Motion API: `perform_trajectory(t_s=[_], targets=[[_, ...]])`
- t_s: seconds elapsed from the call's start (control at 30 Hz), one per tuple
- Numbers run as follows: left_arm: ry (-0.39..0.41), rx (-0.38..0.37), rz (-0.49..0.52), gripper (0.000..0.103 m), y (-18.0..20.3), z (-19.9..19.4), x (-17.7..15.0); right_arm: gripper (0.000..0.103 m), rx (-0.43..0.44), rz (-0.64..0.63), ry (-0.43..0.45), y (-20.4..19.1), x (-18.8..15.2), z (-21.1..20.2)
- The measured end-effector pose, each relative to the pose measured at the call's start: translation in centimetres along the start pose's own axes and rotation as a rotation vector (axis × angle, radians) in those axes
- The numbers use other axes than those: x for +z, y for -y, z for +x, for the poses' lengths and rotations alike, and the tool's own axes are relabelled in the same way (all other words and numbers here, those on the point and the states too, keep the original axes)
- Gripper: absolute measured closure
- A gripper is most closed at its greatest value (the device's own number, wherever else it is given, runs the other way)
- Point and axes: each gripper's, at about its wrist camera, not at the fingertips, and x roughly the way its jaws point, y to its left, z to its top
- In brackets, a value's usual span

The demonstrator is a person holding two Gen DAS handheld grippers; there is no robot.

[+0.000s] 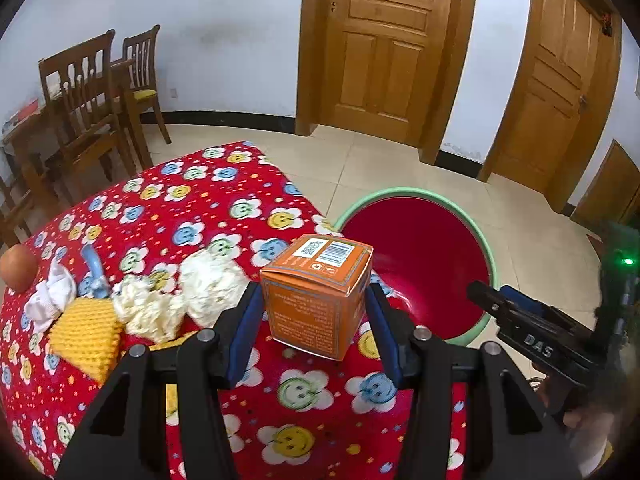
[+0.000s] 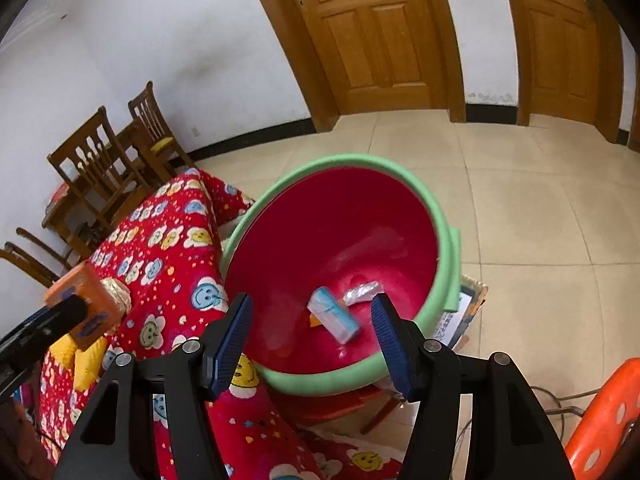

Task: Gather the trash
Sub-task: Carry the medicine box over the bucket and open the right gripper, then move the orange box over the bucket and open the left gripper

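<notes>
My left gripper [image 1: 312,300] is shut on an orange cardboard box [image 1: 316,292] and holds it tilted a little above the red flowered tablecloth [image 1: 180,216], near the table's right edge. The box also shows at the left of the right wrist view [image 2: 80,300]. A red basin with a green rim [image 1: 416,248] stands just right of the table. My right gripper [image 2: 312,320] is open and empty above the basin [image 2: 340,240]. In the basin lie a light blue pack [image 2: 334,314] and a silvery wrapper [image 2: 362,292]. Crumpled white tissues [image 1: 180,296] lie on the cloth left of the box.
A yellow knitted cloth [image 1: 86,336], a white sock [image 1: 52,298], a blue object [image 1: 94,272] and an apple [image 1: 18,266] lie at the table's left. Wooden chairs [image 1: 92,112] stand behind. An orange stool [image 2: 608,420] is at the lower right. Tiled floor and doors lie beyond.
</notes>
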Motion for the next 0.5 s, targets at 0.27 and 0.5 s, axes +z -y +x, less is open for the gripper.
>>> perform_trajectory(t_s=[0.27, 0.5], targets=[[-0.005, -0.027, 0.043, 0.050, 3.1, 2.1, 1.1, 0.037, -0.027, 0.057, 0.056, 2.4, 0.3, -2.6], [-0.013, -0.040, 0.063, 0.050, 5.1, 4.4, 1.8, 0.033, -0.061, 0.094, 0.070, 4.2, 0.1, -3.7]])
